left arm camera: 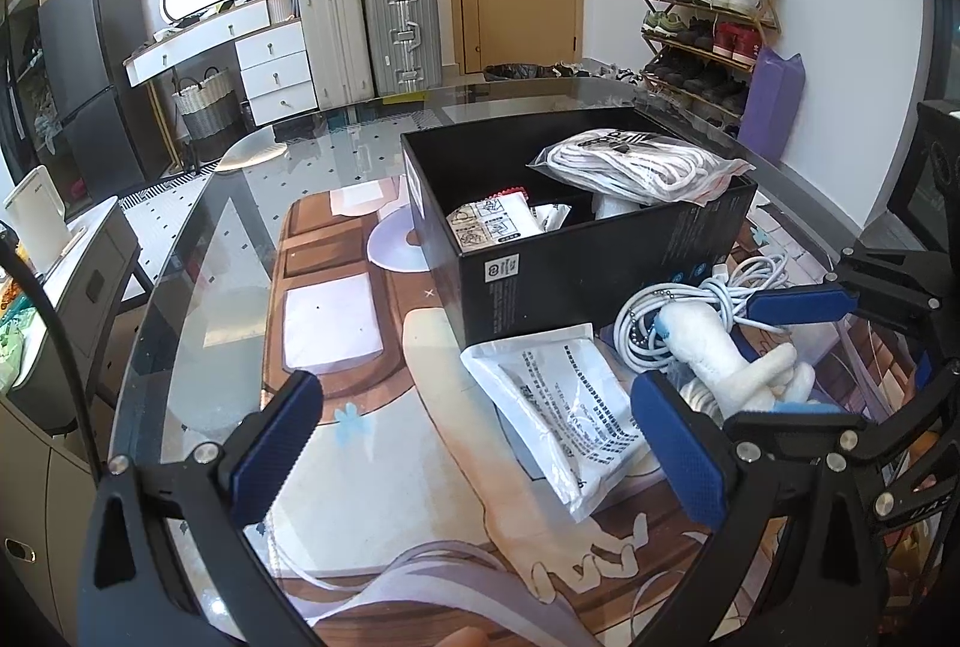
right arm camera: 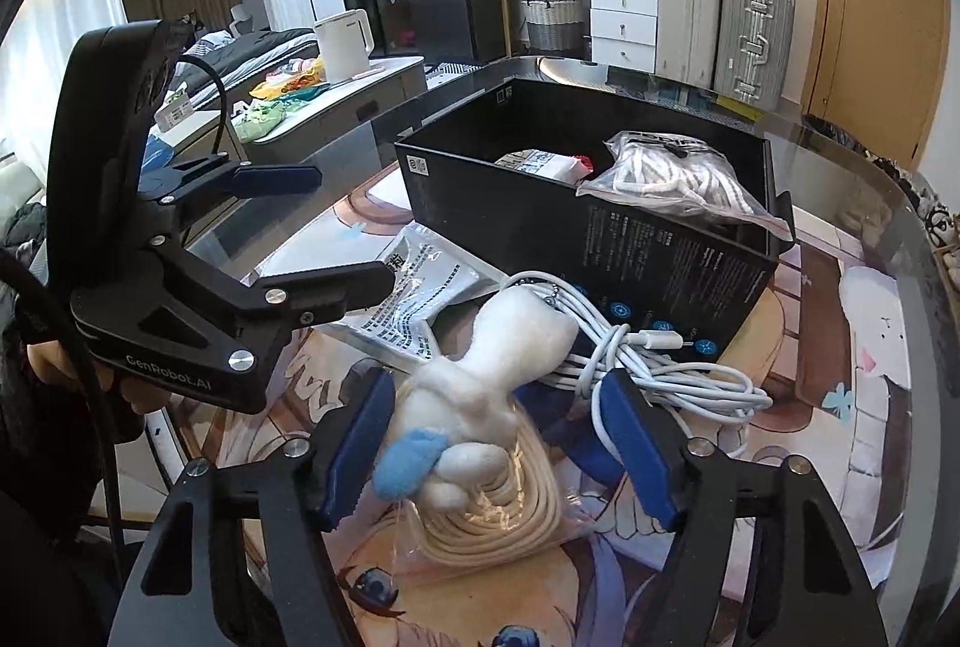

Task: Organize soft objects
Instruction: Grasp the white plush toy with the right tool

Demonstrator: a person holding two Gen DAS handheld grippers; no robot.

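Note:
A white plush toy (right arm camera: pixel 480 383) with a blue part lies on a bagged coil of cream cord (right arm camera: pixel 498 521), in front of the black box (right arm camera: pixel 600 239). My right gripper (right arm camera: pixel 497 452) straddles the toy. Its left pad touches the toy, its right pad stands off, so it is open. Beside the toy lies a white cable bundle (right arm camera: pixel 660 365). The box (left arm camera: pixel 576 275) holds a bag of white rope (left arm camera: pixel 642 167) and some packets. My left gripper (left arm camera: pixel 477 443) is wide open over a white printed pouch (left arm camera: pixel 558 401), gripping nothing. The left wrist view also shows the toy (left arm camera: pixel 720 359) and the right gripper (left arm camera: pixel 798 359).
All this rests on a round glass table (left arm camera: pixel 198 287) with a printed mat (left arm camera: pixel 360 443) under the glass. A side counter with a white kettle (right arm camera: pixel 342 41) stands to the left. Suitcases (left arm camera: pixel 399 29), drawers and a shoe rack (left arm camera: pixel 708 23) line the far wall.

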